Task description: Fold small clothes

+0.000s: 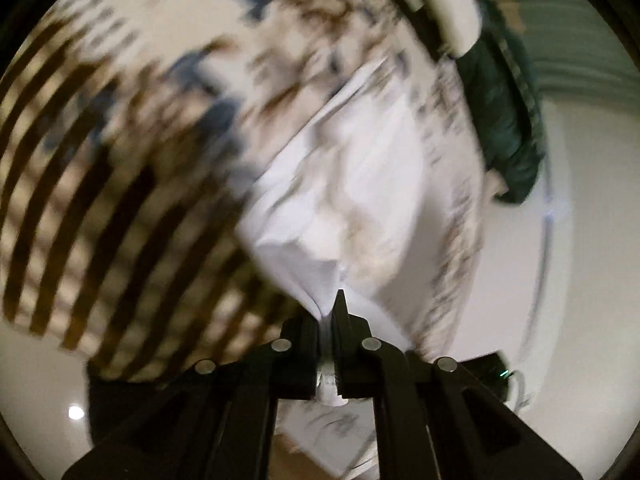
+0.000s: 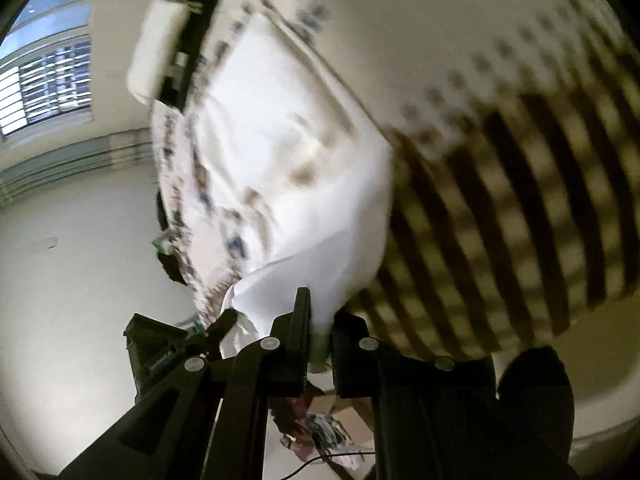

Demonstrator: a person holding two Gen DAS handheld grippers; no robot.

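A small white garment (image 1: 352, 184) with a dark speckled trim hangs stretched in the air between both grippers; both views are motion-blurred. My left gripper (image 1: 330, 312) is shut on one pinched corner of it. My right gripper (image 2: 320, 320) is shut on another corner of the same garment (image 2: 288, 160). In each wrist view the other gripper shows at the far end of the cloth, the right one in the left wrist view (image 1: 436, 0) and the left one in the right wrist view (image 2: 176, 52), with a white handle.
A patterned cloth with brown stripes and blue-brown prints (image 1: 100, 200) lies behind the garment, also in the right wrist view (image 2: 520, 180). A dark green sleeve (image 1: 508, 120) is at the right. A barred window (image 2: 48, 84) and pale walls are at left. A dark box (image 2: 156, 352) sits below.
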